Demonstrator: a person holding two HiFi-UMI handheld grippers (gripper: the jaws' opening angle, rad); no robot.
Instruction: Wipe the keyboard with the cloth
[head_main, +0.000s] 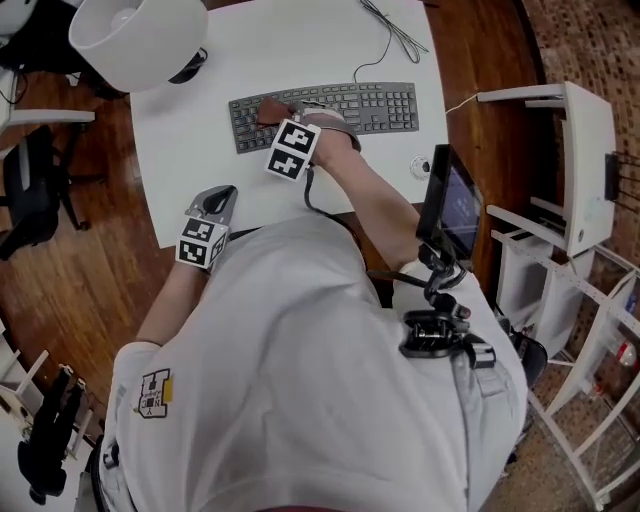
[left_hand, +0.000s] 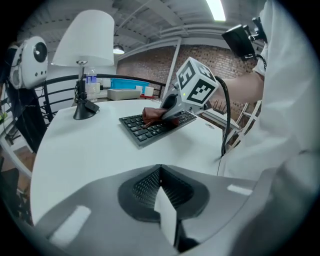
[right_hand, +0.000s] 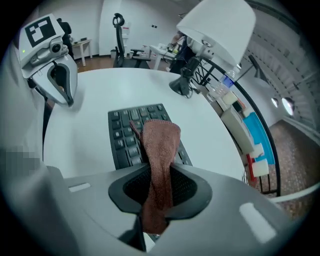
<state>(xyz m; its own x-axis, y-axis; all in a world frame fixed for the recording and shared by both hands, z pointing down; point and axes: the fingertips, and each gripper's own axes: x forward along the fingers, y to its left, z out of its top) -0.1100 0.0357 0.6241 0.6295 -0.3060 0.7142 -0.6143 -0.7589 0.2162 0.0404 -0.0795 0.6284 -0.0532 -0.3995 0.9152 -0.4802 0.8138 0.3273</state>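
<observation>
keyboard (head_main: 340, 108) long axis left-right across desk (head_main: 200, 150). right gripper (right_hand: 156, 195) fingers pinching cloth (right_hand: 160, 145), strip draped on left keys. left gripper (left_hand: 160, 195) fingers pressed together, empty. lamp (head_main: 140, 40) beyond left end.

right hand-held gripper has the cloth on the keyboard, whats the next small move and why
Probably drag the cloth sideways along the key rows toward the number-pad end of the keyboard. The right hand-held gripper is clamped on the cloth, whose free end lies on keys near the left end in the head view, so most keys lie to its right.
</observation>
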